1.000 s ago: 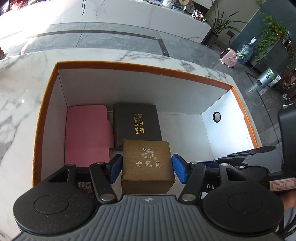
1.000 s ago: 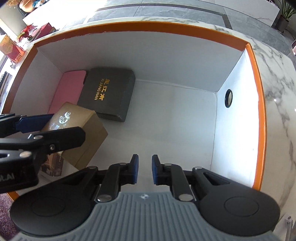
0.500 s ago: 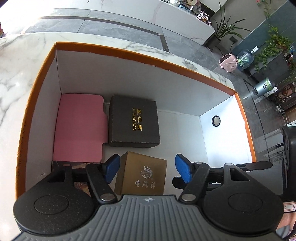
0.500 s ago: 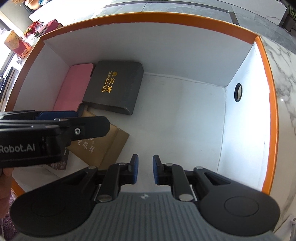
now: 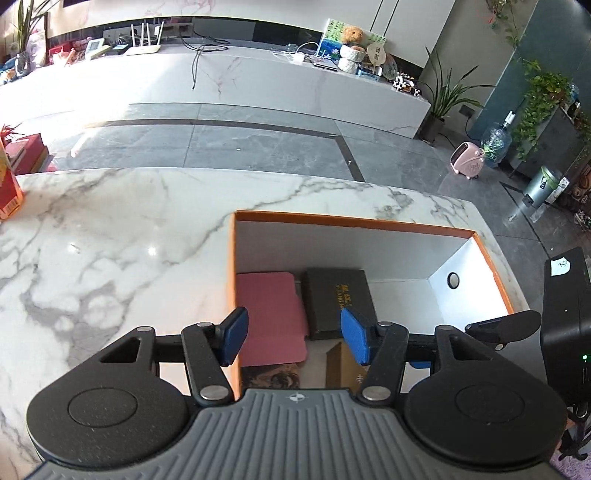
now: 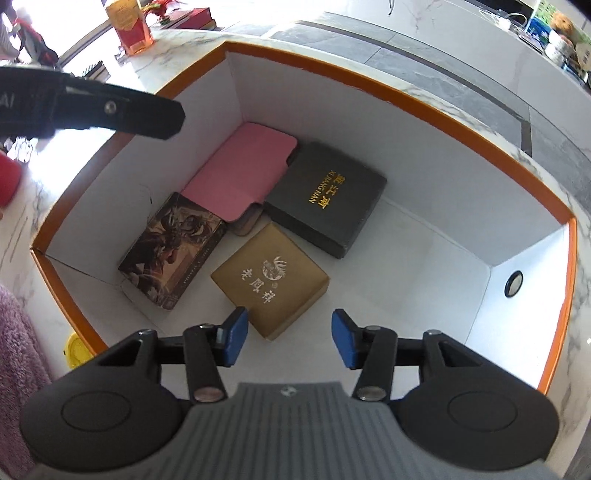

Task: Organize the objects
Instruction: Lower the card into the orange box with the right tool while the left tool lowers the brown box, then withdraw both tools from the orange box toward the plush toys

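An orange-rimmed white box (image 6: 406, 92) (image 5: 354, 220) stands on the marble table. On its floor lie a pink box (image 6: 240, 173) (image 5: 269, 306), a black box with gold lettering (image 6: 325, 195) (image 5: 336, 299), a tan box (image 6: 271, 280) (image 5: 343, 363) and a dark box with artwork (image 6: 173, 251). My left gripper (image 5: 293, 339) hovers above the box's left wall, jaws closing on nothing. My right gripper (image 6: 286, 339) hangs over the box just short of the tan box, jaws opening and empty.
The marble table (image 5: 110, 236) stretches to the left of the box. A red carton (image 5: 7, 192) (image 6: 131, 26) stands near its far left edge. A yellow object (image 6: 75, 349) and a pink fluffy cloth (image 6: 18, 362) lie outside the box's near wall. Floor lies beyond.
My left gripper let go of the tan box, rose and drew back to the left out of the box. My right gripper rolled and its jaws widened from nearly shut.
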